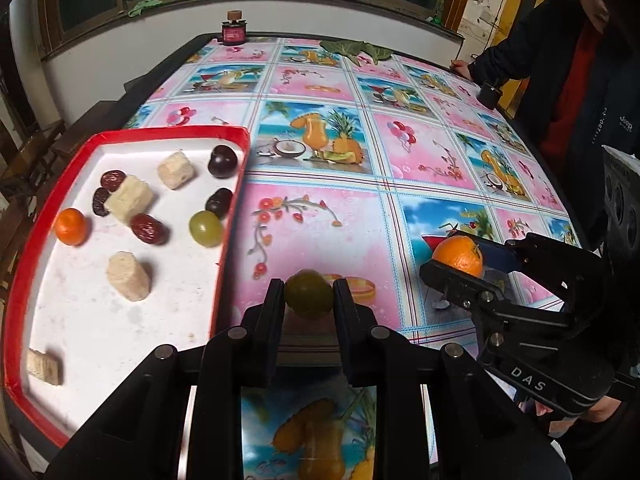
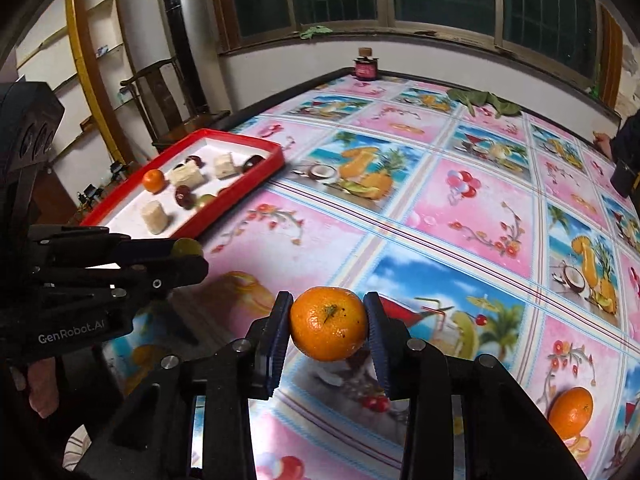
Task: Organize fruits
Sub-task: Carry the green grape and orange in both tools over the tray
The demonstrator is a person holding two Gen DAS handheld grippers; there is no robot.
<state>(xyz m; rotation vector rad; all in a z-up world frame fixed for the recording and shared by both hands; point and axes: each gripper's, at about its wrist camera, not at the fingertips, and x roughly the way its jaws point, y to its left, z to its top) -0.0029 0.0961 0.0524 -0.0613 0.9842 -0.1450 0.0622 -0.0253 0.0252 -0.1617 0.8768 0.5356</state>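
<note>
Left claw (image 1: 308, 294) pinches soft olive-green grape (image 1: 308, 293); right claw (image 2: 329, 322) clamps firm round orange mandarin (image 2: 329, 323) at widest girth; red-rimmed tray (image 1: 168, 133) at ten o'clock.

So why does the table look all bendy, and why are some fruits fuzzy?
Left wrist view: the fisheye lens curves the table, and the green grape in the jaws looks blurred. Right wrist view: same curving, the held orange is fairly sharp, the red tray softer.
</note>
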